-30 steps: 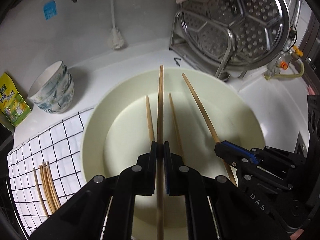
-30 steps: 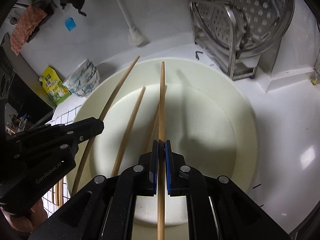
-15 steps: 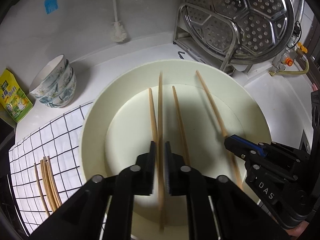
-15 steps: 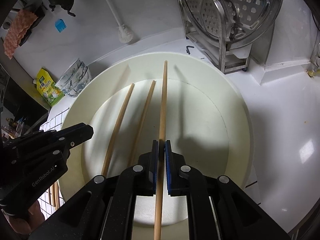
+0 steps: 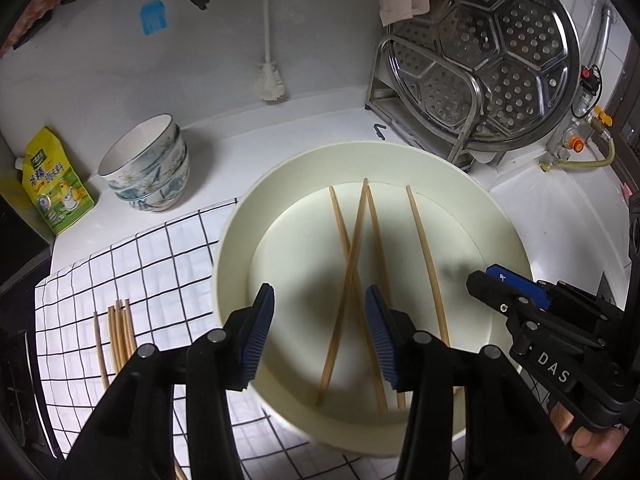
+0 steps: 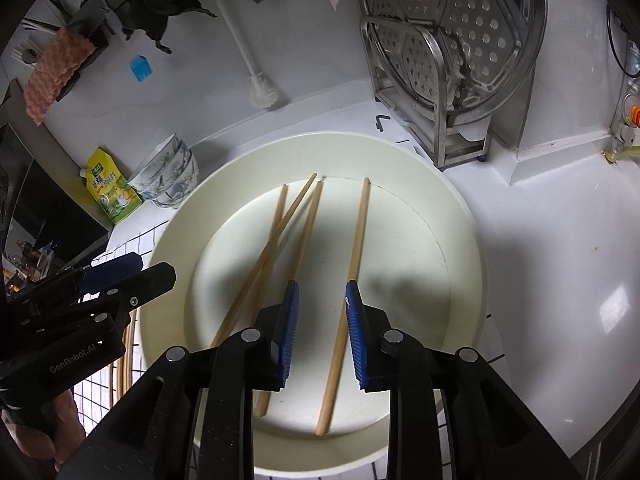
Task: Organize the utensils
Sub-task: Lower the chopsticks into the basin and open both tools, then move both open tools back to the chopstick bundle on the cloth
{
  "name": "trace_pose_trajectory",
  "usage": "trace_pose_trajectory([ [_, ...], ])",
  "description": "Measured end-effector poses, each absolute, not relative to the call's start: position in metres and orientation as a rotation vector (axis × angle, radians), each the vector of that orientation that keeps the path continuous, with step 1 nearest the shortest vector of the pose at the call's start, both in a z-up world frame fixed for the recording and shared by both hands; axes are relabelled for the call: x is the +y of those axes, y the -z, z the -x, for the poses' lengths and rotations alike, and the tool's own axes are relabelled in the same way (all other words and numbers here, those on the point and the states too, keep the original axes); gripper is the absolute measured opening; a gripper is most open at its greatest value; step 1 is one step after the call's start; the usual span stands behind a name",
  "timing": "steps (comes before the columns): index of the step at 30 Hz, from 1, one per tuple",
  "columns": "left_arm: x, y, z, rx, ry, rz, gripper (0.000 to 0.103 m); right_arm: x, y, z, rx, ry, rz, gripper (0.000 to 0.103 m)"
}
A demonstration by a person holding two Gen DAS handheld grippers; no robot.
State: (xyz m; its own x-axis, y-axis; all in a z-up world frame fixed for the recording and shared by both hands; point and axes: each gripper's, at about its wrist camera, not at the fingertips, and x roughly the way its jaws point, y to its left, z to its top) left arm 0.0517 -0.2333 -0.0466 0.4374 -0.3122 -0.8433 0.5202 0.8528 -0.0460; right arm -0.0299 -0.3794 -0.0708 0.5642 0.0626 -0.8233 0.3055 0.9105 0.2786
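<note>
Several wooden chopsticks [image 5: 352, 264] lie loose in a large cream basin [image 5: 240, 240]; two cross each other, one [image 5: 426, 264] lies apart at the right. The basin [image 6: 460, 216] and chopsticks [image 6: 356, 236] show in the right wrist view too. My left gripper [image 5: 320, 332] is open and empty above the basin's near side. My right gripper [image 6: 320, 328] is open and empty above the basin, one chopstick lying below its jaws. Several more chopsticks [image 5: 118, 336] lie side by side on a checked cloth [image 5: 160, 256] at the left.
Stacked patterned bowls [image 5: 148, 168] and a yellow pouch [image 5: 52, 184] stand at the back left. A steel rack with a perforated steamer plate [image 5: 484, 52] stands at the back right. A white brush [image 5: 268, 80] leans on the wall.
Both grippers opened and let go of their chopsticks, which dropped into the basin. Both grippers have pulled back and up.
</note>
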Motion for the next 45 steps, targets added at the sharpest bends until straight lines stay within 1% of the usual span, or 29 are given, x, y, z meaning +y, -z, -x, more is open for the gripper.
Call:
trace_pose_trajectory([
  [9, -0.208, 0.028, -0.041, 0.968, 0.514, -0.222, 0.05, -0.359, 0.051, 0.038, 0.937, 0.139, -0.404, 0.025],
  [20, -0.16, 0.008, -0.036, 0.929, 0.5, -0.193, 0.056, -0.318, 0.03, 0.042, 0.914, 0.123, -0.37, 0.029],
  [24, -0.14, 0.008, -0.035, 0.928, 0.493, -0.184, 0.056, -0.302, 0.027, 0.041, 0.916, 0.116, -0.357, 0.03],
  [27, -0.124, 0.008, -0.035, 0.926, 0.483, -0.171, 0.056, -0.286, 0.024, 0.038, 0.916, 0.108, -0.342, 0.033],
  [29, -0.111, 0.007, -0.036, 0.924, 0.473, -0.16, 0.056, -0.276, 0.023, 0.037, 0.916, 0.101, -0.332, 0.033],
  [34, -0.079, 0.009, -0.04, 0.925, 0.446, -0.134, 0.059, -0.248, 0.022, 0.03, 0.924, 0.078, -0.306, 0.034],
  [36, -0.065, 0.012, -0.042, 0.928, 0.432, -0.13, 0.059, -0.235, 0.022, 0.027, 0.929, 0.061, -0.3, 0.037],
  [45, -0.002, 0.031, -0.052, 0.955, 0.367, -0.094, 0.059, -0.173, 0.026, 0.012, 0.953, -0.007, -0.251, 0.04],
])
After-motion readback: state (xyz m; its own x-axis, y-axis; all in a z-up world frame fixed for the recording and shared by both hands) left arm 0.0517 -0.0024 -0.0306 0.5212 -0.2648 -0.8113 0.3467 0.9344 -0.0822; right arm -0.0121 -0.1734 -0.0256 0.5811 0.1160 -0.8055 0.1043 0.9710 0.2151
